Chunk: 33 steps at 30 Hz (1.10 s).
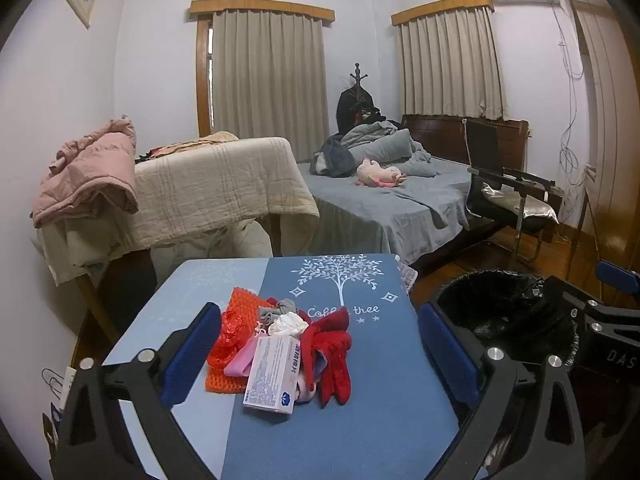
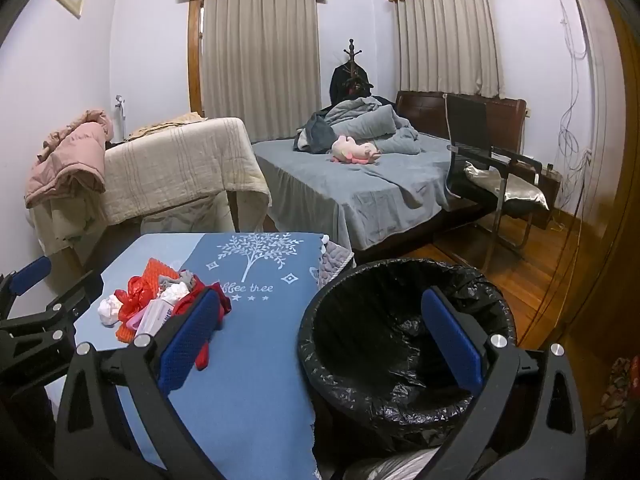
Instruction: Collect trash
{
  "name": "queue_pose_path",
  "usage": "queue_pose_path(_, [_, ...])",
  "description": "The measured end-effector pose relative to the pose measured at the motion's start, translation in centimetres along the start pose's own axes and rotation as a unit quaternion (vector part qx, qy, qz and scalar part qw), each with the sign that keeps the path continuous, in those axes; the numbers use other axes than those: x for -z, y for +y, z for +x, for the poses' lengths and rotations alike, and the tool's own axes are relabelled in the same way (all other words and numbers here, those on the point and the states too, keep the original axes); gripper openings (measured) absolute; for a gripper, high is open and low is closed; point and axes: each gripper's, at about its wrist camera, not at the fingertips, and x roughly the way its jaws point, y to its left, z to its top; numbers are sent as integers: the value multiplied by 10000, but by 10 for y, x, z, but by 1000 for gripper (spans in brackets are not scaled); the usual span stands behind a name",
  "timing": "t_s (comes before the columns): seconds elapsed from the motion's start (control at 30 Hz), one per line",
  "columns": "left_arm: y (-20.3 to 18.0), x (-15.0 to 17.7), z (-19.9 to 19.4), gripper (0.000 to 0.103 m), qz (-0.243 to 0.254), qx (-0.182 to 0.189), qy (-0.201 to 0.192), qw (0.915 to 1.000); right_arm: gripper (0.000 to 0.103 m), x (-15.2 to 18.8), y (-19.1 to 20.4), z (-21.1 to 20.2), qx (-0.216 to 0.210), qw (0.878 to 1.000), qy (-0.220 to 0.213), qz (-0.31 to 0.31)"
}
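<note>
Both grippers' fingers (image 1: 192, 344) are gaping wide w/ nothing held; the red gloves (image 1: 332, 354) center-frame are risking getting binned (image 2: 404, 344) w/ trash.

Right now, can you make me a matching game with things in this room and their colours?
Things:
1. glove
2. bin bag
3. soft toy
4. bed sheet

Colours:
A. black
B. grey-blue
C. red
D. pink

Pairs: 1-C, 2-A, 3-D, 4-B
</note>
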Motion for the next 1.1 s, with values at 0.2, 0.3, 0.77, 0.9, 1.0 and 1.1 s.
queue_pose_path(0.2, [0,0,0,97,6,-5,-1,10000,98,0,1,0,-2,10000,0,-8])
queue_pose_path(0.3, [0,0,0,97,-6,-2,-1,10000,98,0,2,0,2,10000,-9,-16])
queue_pose_path(0.77, [0,0,0,97,-16,4,6,10000,98,0,3,1,7,10000,-3,-22])
queue_pose_path(0.9, [0,0,0,97,-10,4,5,10000,98,0,3,1,9,10000,1,-21])
queue_pose_path(1.0, [0,0,-1,97,-12,5,1,10000,98,0,4,2,9,10000,-7,-25])
queue_pose_path(1.1, [0,0,0,97,-17,4,11,10000,98,1,3,2,6,10000,1,-23])
